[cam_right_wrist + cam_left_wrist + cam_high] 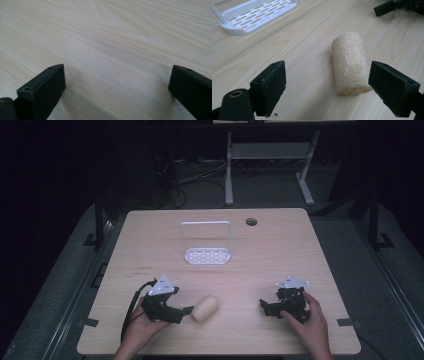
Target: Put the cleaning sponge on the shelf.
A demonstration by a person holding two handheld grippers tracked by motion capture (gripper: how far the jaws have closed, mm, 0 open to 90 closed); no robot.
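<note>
A pale, fibrous loofah roll (205,308) lies on its side near the front of the wooden table (280,250). My left gripper (186,312) sits just left of it, open. In the left gripper view the loofah roll (349,62) lies just ahead of the wide-spread jaws, nearer the right one, and my left gripper (334,85) holds nothing. My right gripper (263,305) rests at the front right, held by a hand, pointing left. Its jaws stand wide apart over bare wood, so my right gripper (116,85) is open.
A white perforated rack (207,254) with an upright wire frame stands at the table's middle back; its tray (259,15) appears top left in the left gripper view. A round cable hole (251,222) lies behind it. Desk legs stand beyond the table.
</note>
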